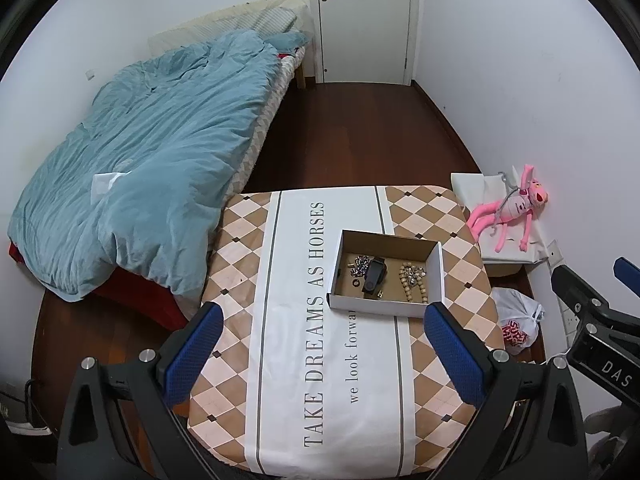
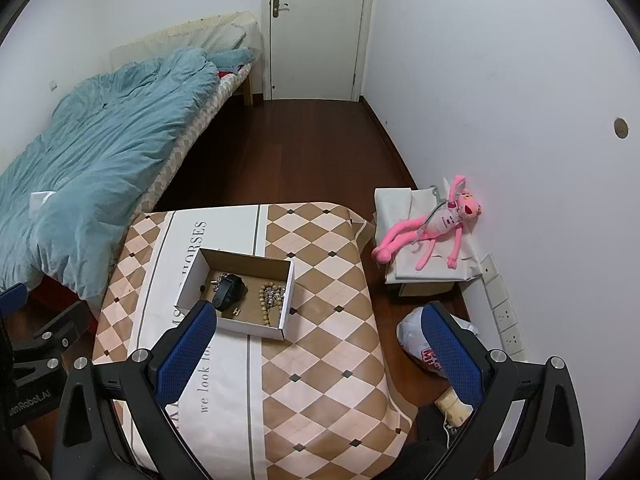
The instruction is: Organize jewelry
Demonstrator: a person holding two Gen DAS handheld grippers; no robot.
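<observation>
Both my left tongs point(image 1: 320, 354) and right tongs point(image 2: 320, 354) hang apart, empty, above the table point(image 1: 280, 360). The box point(image 1: 436, 272) holds a limp bead necklace point(image 1: 412, 280); I'd pinch its bunched middle. The small metal bits point(image 1: 360, 264), probably earrings, look slippery.

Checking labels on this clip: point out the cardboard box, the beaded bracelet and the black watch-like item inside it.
cardboard box point(image 1: 435, 280): left wrist view, on its white right wall.
beaded bracelet point(image 1: 414, 280): left wrist view, middle of the bead cluster.
black watch-like item point(image 2: 227, 295): right wrist view, on its dark body.
</observation>
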